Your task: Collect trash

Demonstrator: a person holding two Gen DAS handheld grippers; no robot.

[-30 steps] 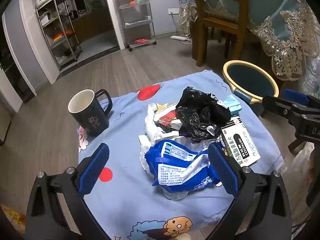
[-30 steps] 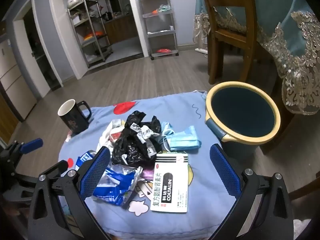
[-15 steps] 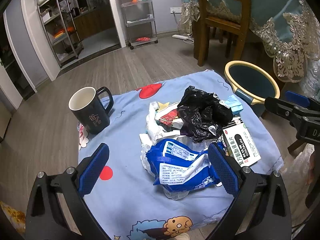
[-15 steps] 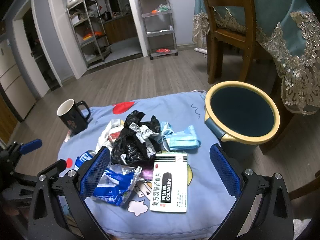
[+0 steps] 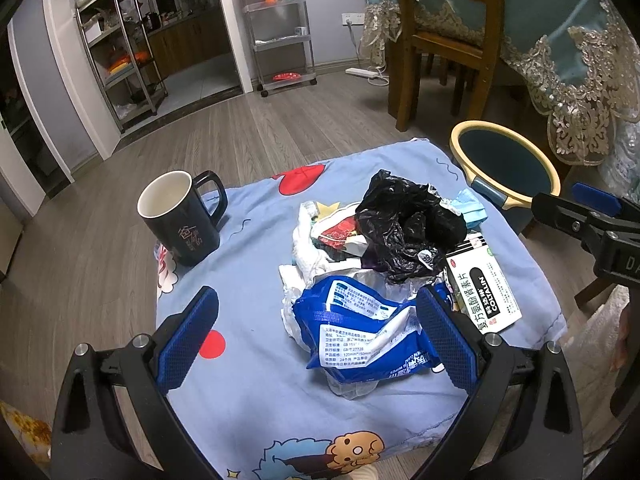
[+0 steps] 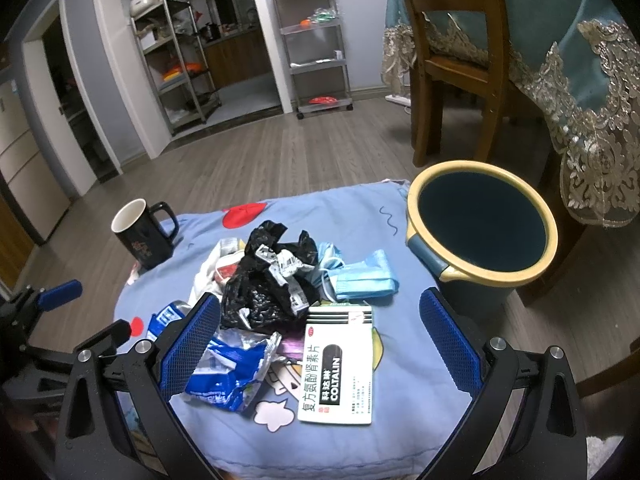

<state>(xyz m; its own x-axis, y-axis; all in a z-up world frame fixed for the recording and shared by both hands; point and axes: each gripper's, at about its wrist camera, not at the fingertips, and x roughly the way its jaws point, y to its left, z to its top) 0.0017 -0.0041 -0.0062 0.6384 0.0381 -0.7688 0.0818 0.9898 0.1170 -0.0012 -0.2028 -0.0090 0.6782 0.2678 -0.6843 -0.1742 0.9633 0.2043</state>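
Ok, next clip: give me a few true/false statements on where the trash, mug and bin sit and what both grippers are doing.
1. Both the left gripper and right gripper are open and hold nothing. True.
2. The mug lies tipped on its side. False: it stands upright on the blue cloth, apart from the pile.
3. The bin already holds the black bag. False: no trash shows inside the bin; the black bag lies on the pile.
4. The medicine box lies flat on the cloth. True.
5. The blue wrapper sits between the left gripper's fingers. True.
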